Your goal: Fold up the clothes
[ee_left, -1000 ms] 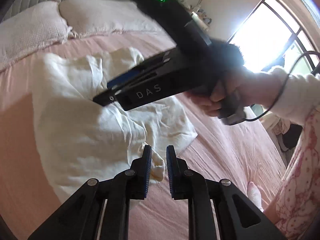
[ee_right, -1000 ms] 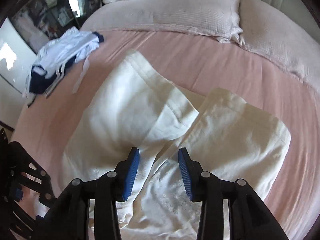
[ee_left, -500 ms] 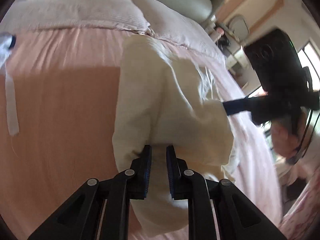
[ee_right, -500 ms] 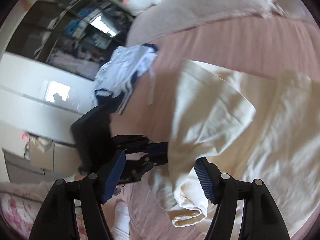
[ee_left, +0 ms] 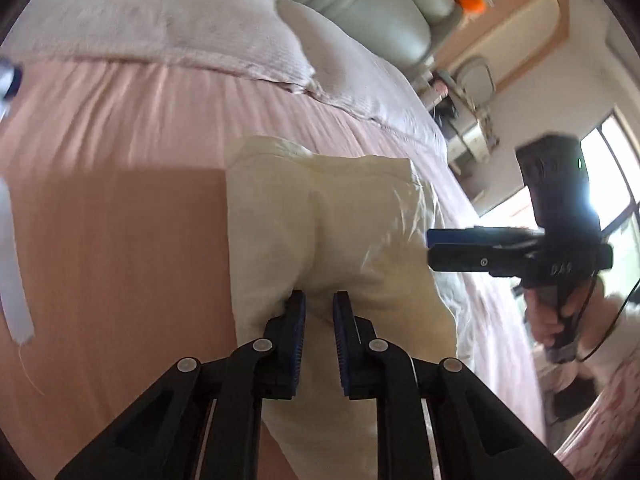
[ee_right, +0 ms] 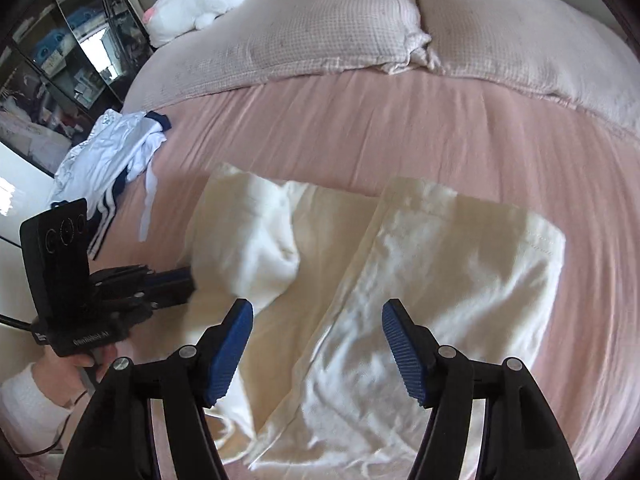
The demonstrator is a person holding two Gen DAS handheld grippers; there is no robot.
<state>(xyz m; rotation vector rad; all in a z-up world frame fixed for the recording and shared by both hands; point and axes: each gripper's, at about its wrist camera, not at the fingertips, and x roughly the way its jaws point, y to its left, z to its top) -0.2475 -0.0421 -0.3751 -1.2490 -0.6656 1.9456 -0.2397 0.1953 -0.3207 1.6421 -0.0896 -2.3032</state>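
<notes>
Cream trousers (ee_right: 420,280): spread on the pink bed (ee_right: 400,132), one part lifted and folded over. Left gripper (ee_left: 319,308): jaws narrow, pinching the lifted cream cloth. Right gripper (ee_right: 318,320): jaws wide, nothing held, hovering above the trousers. White-and-navy garment (ee_right: 108,152): heaped near the bed's edge. Two pillows (ee_right: 320,20) at the head.

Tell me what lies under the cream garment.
The pink sheet shows all around the cream garment, which rests on it. The raised fold in the left gripper hides the layers beneath it.
</notes>
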